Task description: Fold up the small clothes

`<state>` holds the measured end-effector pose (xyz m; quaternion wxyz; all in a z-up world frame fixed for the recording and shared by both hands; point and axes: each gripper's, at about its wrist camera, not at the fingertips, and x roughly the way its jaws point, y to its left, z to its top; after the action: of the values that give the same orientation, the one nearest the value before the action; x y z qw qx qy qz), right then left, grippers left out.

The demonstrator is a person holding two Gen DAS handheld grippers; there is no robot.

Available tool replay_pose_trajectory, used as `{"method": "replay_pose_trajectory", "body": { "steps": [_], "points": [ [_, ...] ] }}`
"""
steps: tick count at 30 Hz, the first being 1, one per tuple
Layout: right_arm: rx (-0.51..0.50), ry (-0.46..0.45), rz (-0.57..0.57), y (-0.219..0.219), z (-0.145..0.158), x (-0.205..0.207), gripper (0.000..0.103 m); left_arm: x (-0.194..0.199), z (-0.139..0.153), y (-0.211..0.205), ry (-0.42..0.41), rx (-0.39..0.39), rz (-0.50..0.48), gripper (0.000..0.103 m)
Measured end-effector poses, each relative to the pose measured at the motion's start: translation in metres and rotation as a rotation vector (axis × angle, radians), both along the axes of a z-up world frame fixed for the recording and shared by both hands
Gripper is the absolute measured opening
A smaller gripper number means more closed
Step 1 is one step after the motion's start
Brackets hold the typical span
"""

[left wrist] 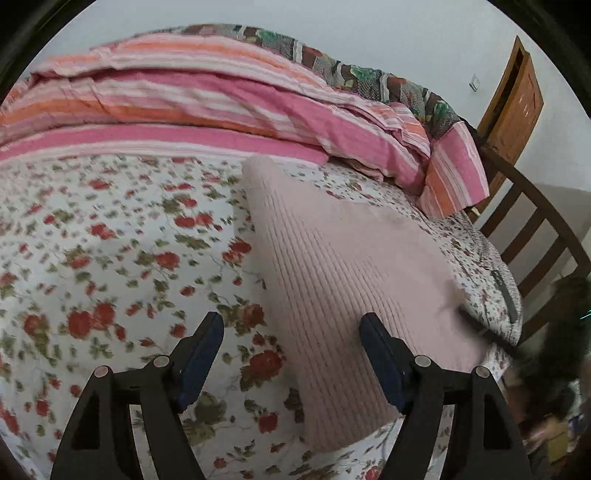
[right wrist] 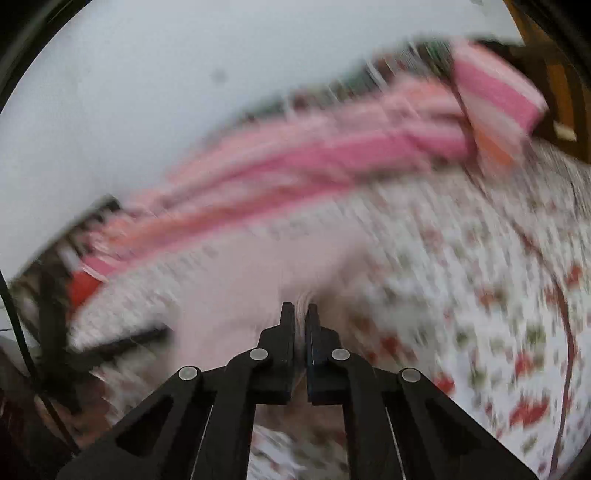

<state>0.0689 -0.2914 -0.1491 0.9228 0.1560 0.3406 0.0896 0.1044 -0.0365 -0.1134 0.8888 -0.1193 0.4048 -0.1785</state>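
- The left gripper (left wrist: pixel 291 325) hangs over the bed with its fingers (left wrist: pixel 201 354) spread wide and nothing pinched; one finger is over the bedsheet (left wrist: pixel 110 240), the other over the near edge of the garment.
- The bedsheet, white with red flowers and green leaves, covers the bed across the left half of the left wrist view.
- The garment (left wrist: pixel 343 258), a pale pink ribbed knit, lies flat on the bedsheet just right of the middle, running from the blanket toward the near side of the bed.
- A pink and orange striped blanket (left wrist: pixel 184 99) lies bunched along the far side of the bed, against the wall (left wrist: pixel 369 33).
- A striped pillow (left wrist: pixel 458 170) sits at the right end of the blanket, next to a wooden headboard (left wrist: pixel 535 221) with slats.
- A wooden door (left wrist: pixel 517 107) stands farther right, behind the headboard.
- In the right wrist view, heavily blurred, the right gripper (right wrist: pixel 301 314) has its fingers pressed together on a fold of the pink garment (right wrist: pixel 258 266), which stretches away from the tips over the flowered bedsheet (right wrist: pixel 480 258).
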Motion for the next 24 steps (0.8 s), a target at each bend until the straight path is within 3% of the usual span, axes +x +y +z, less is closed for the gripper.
{"method": "replay_pose_trajectory", "body": {
  "steps": [3,5,6,7,9,14,15,18,24],
  "points": [
    [0.031,0.016,-0.001,-0.004,-0.006,-0.005,0.006,0.001,0.001,0.003,-0.009,-0.016,-0.009,0.076],
    [0.054,0.007,0.003,-0.006,0.002,-0.008,0.016,0.000,0.005,0.008,-0.040,-0.013,-0.003,0.074],
    [0.083,0.007,0.011,-0.009,0.006,-0.005,0.029,0.000,0.008,0.013,-0.057,-0.014,0.005,0.074],
    [0.105,0.007,0.018,-0.010,0.008,-0.001,0.049,0.001,0.010,0.017,-0.063,-0.019,0.011,0.074],
    [0.151,0.018,0.020,-0.013,0.010,0.012,0.066,0.003,0.014,0.029,-0.067,-0.042,0.027,0.074],
    [0.251,0.148,0.059,-0.004,-0.009,0.057,0.070,0.009,0.015,0.054,-0.064,-0.085,0.065,0.074],
    [0.255,0.160,0.058,-0.002,-0.014,0.063,0.079,0.010,0.015,0.057,-0.063,-0.090,0.069,0.074],
    [0.289,0.168,0.065,-0.003,-0.025,0.072,0.084,0.011,0.012,0.067,-0.052,-0.093,0.084,0.074],
    [0.210,0.186,0.088,0.013,-0.025,0.084,0.089,0.013,0.004,0.078,-0.032,-0.115,0.104,0.074]
  ]
}}
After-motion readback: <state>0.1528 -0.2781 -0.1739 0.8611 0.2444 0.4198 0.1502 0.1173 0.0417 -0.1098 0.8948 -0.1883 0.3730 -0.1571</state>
